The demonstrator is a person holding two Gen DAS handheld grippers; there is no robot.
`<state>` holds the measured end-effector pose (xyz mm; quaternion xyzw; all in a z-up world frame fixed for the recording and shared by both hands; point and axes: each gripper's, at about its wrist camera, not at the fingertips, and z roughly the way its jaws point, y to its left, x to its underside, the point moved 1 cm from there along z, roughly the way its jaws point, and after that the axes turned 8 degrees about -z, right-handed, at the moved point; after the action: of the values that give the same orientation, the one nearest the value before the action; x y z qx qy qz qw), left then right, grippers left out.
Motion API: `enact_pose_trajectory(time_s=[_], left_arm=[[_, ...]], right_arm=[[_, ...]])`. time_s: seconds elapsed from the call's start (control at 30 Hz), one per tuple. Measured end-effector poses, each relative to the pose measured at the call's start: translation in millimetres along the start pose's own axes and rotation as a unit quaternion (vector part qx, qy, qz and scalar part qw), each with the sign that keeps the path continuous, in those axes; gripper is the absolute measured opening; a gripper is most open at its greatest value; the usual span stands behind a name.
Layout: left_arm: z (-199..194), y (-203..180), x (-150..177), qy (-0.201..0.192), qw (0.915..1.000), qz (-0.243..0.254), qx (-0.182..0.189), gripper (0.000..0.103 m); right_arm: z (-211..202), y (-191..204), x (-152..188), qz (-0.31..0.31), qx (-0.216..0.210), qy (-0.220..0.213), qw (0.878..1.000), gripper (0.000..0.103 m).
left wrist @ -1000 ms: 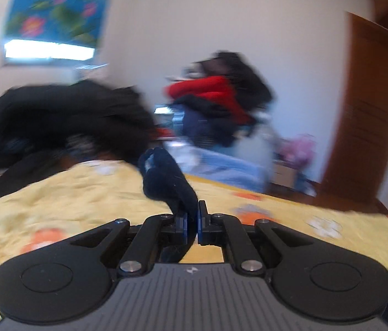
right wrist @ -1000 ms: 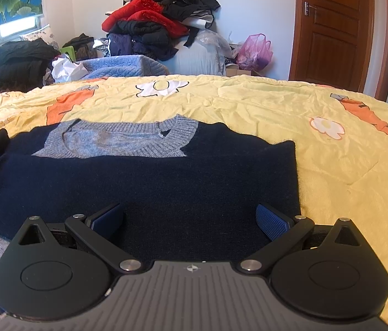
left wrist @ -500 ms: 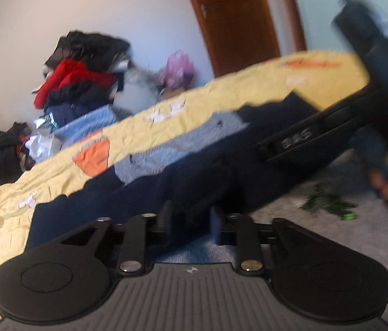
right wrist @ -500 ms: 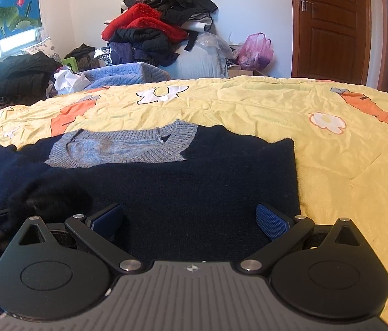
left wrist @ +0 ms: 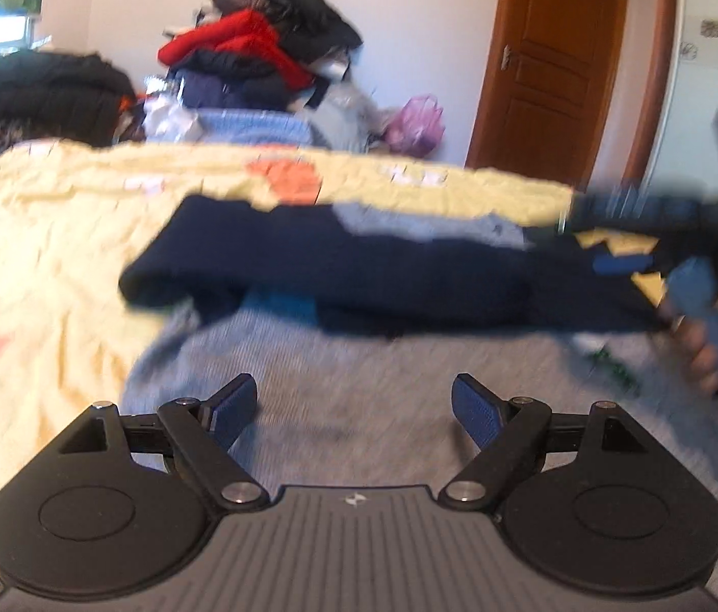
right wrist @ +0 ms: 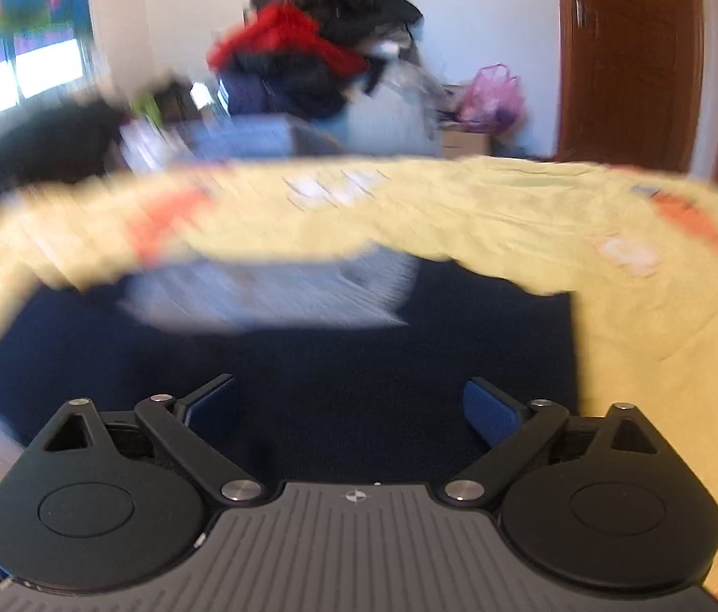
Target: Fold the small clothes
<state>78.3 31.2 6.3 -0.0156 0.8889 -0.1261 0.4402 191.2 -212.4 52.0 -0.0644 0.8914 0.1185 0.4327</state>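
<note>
The navy sweater (left wrist: 369,275) with its grey collar lies spread along the near edge of the yellow bedspread (left wrist: 53,234), its left sleeve already laid inward. The left gripper (left wrist: 354,403) has just been opening, its jaws now wide apart with nothing between them. The right gripper (right wrist: 354,403) also gapes empty over the sweater's hem, likely placed for the next fold.

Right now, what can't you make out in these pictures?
- Right view: sweater collar and bedspread print, smeared by motion blur.
- Left view: right gripper and hand, blurred, partly cut by the edge.
- Both views: clothes pile, too blurred to separate.
</note>
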Motion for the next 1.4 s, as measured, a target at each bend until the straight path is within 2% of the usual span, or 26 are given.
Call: enact_pose_trajectory(time_s=[0.03, 0.1, 0.13, 0.23, 0.33, 0.4, 0.43, 0.5, 0.7, 0.87, 0.97, 1.13, 1.27, 1.4], left_arm=[[5.0, 2.8, 0.5, 0.016, 0.9998, -0.009, 0.0, 0.084], [5.8, 6.0, 0.5, 0.015, 0.9997, -0.02, 0.0, 0.088], [6.5, 6.2, 1.1, 0.018, 0.9996, -0.02, 0.001, 0.089], [4.5, 3.8, 4.4, 0.018, 0.9998, -0.008, -0.003, 0.091], [4.8, 8.0, 3.7, 0.017, 0.9997, -0.016, 0.003, 0.091], [5.5, 10.2, 1.7, 0.016, 0.9995, -0.025, 0.009, 0.092], [4.9, 10.6, 1.7, 0.015, 0.9994, -0.028, 0.011, 0.092], [4.7, 10.7, 1.9, 0.015, 0.9994, -0.029, 0.012, 0.092], [4.5, 9.8, 2.5, 0.017, 0.9994, -0.027, 0.011, 0.094], [4.5, 9.0, 3.1, 0.018, 0.9995, -0.025, 0.011, 0.096], [4.6, 8.5, 3.4, 0.019, 0.9995, -0.023, 0.01, 0.096], [5.6, 6.5, 3.1, 0.02, 0.9996, -0.018, 0.007, 0.097], [6.2, 3.9, 3.9, 0.022, 0.9997, -0.012, 0.002, 0.098], [6.6, 2.1, 4.3, 0.024, 0.9997, -0.006, -0.001, 0.098]], right_arm=[[1.5, 5.1, -2.2, 0.02, -0.029, 0.014, 0.999, 0.1], [11.6, 12.8, -3.2, 0.055, -0.067, 0.048, 0.995, 0.094], [16.9, 16.3, -3.2, 0.068, -0.077, 0.06, 0.993, 0.087], [31.2, 27.7, -1.3, 0.076, -0.087, 0.086, 0.99, 0.065], [36.3, 43.4, 1.6, 0.046, -0.068, 0.089, 0.993, 0.062], [33.1, 49.5, 2.1, 0.024, -0.051, 0.084, 0.995, 0.04], [30.8, 48.6, 0.9, 0.018, -0.057, 0.078, 0.995, 0.02], [25.5, 47.2, -3.5, 0.016, -0.058, 0.069, 0.996, 0.02], [-4.5, 48.7, -39.5, -0.045, -0.043, 0.004, 0.998, 0.02], [-35.0, 26.3, -71.6, -0.084, -0.023, -0.032, 0.996, 0.02], [-37.7, -5.3, -69.6, -0.078, 0.009, -0.016, 0.997, 0.02], [-23.2, -57.5, -36.4, -0.04, 0.061, 0.028, 0.997, 0.02], [-9.6, -70.3, -10.5, -0.019, 0.074, 0.049, 0.996, 0.02], [-8.2, -66.5, -5.0, -0.021, 0.074, 0.043, 0.996, 0.02]])
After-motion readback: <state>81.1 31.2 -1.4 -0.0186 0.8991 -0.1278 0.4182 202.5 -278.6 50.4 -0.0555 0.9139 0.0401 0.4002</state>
